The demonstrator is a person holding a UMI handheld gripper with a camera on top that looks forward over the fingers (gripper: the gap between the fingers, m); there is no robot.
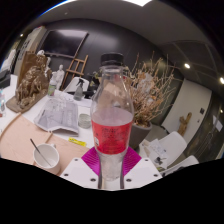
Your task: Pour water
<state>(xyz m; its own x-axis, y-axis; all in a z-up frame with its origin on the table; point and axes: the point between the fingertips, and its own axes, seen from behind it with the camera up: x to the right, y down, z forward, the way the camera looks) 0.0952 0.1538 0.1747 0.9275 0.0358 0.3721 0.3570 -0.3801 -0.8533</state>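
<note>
Tool (110,167): both fingers clamped on a clear bottle (111,115), black cap, pink liquid in its lower half, held upright. Below: wooden desk (20,145), white bowl (45,155) with spoon, papers (58,113). Beyond: dried plants (152,92), dark wall, ceiling lights.

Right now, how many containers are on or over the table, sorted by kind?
Bottle with red liquid, between the gripper fingers: 1
White bowl with a utensil in it: 1
Small cup behind the bottle: 1
Total: 3
</note>
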